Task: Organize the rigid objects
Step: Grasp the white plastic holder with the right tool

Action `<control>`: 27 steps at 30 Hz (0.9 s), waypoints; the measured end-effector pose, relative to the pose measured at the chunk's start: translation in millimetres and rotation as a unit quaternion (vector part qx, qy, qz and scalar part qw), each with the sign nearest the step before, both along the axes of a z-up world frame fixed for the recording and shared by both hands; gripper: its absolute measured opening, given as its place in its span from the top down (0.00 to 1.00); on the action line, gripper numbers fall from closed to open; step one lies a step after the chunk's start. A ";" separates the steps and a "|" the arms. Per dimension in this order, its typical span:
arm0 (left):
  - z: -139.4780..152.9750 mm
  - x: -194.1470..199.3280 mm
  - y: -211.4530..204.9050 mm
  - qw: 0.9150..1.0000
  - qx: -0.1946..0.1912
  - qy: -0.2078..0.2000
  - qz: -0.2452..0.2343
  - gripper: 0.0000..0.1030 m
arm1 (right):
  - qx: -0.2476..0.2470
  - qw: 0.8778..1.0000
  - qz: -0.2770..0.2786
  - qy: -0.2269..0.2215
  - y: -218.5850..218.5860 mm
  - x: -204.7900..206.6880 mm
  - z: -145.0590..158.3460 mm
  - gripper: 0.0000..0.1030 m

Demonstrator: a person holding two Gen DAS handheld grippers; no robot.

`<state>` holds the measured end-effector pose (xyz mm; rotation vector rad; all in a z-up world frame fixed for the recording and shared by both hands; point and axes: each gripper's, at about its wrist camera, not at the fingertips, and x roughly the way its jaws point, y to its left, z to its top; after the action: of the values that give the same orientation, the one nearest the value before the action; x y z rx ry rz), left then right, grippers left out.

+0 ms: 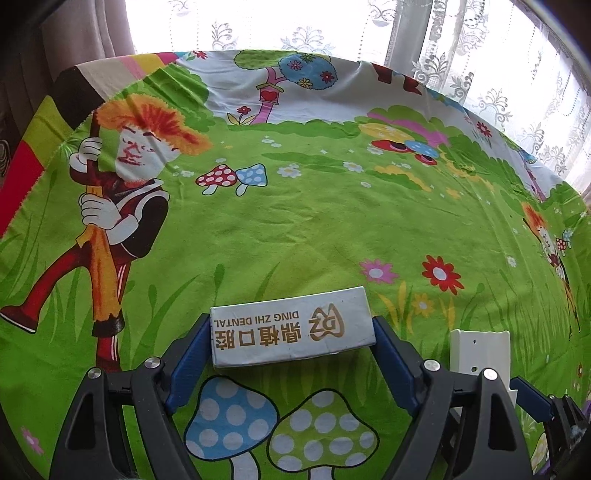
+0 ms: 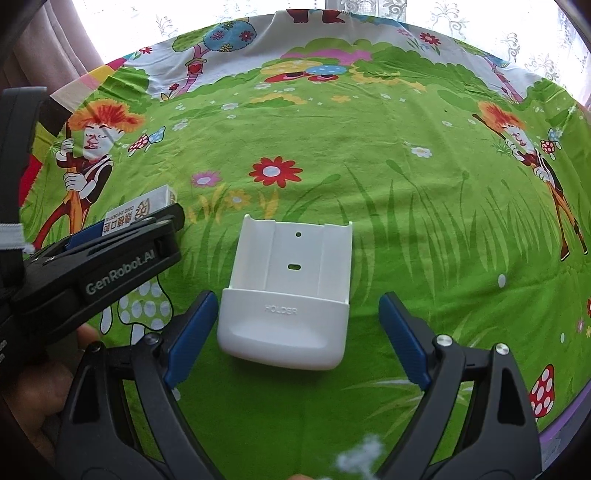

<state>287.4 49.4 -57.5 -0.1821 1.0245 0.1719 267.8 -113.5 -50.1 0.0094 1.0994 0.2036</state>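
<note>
A desk (image 1: pixel 332 229) lies under a bright green cartoon cloth (image 2: pixel 369 166) printed with mushrooms, flowers and orange-haired figures; behind its far edge hang white lace curtains (image 1: pixel 498 74) against strong daylight, with a pinkish drape (image 1: pixel 74 33) at the far left corner. The white holder (image 2: pixel 288 295), an open-topped wall bracket marked HOLDER, lies flat near the desk's near edge with nothing in it; the right claw (image 2: pixel 297 332) stands open around it, neither blue pad touching. Just beside it to the left lies the dental box (image 1: pixel 291 326), closed, printed DING ZHI DENTAL; the left claw (image 1: pixel 291 354) brackets its two short ends, its pads at or very near the cardboard, contact unclear.
</note>
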 end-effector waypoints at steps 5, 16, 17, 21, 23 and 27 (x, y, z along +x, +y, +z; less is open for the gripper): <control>7.3 -12.3 3.2 1.000 -0.007 -0.013 0.004 0.19 | -0.027 1.000 -0.001 -0.014 0.6 -4.2 2.3 0.28; 32.5 -38.5 -4.8 0.999 -0.012 -0.049 -0.003 0.19 | 0.000 0.999 -0.028 -0.028 -25.2 -19.6 16.9 0.35; 35.2 -40.6 -6.4 0.999 -0.013 -0.051 -0.004 0.19 | 0.000 0.999 -0.029 -0.033 -27.4 -22.2 20.2 0.35; 47.4 -50.9 -15.7 0.998 -0.014 -0.063 -0.014 0.19 | 0.002 0.998 -0.031 -0.052 -36.0 -35.0 33.8 0.35; 53.4 -57.1 -21.4 0.997 -0.015 -0.068 -0.020 0.19 | 0.003 0.997 -0.032 -0.063 -40.8 -42.5 41.3 0.35; 65.3 -69.5 -35.1 0.996 -0.016 -0.078 -0.034 0.19 | 0.002 0.996 -0.037 -0.081 -52.9 -57.3 54.8 0.35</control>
<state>217.8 14.3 7.8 -0.1855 0.8777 0.0780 210.5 -166.4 4.8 0.0374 0.9360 0.1369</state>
